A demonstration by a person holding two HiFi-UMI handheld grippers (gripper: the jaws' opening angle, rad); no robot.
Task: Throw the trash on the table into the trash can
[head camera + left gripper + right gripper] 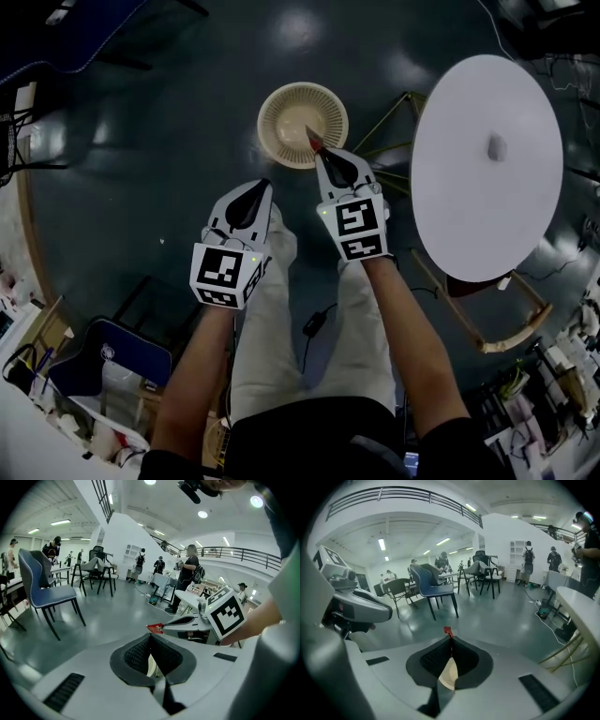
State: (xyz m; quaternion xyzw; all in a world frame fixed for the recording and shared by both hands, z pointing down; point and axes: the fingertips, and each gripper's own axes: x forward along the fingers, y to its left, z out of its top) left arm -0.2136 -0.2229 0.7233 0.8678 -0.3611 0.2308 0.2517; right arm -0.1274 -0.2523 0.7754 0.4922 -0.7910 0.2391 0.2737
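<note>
The right hand-held gripper (319, 153) was clamped on a small red scrap (312, 141), which hung over the near rim of the can (281, 117), so the drop lay just ahead of and below the jaws. The scrap's long axis ran on in line with the jaws, toward the can's middle. The left hand-held gripper (262, 186) was closed on nothing, beside the right one and farther from the can. Open floor (169, 141) lay to the can's left, the table (487, 216) edge stood near on the right, and a small pale lump (497, 147) on the table was well apart from both grippers.
</note>
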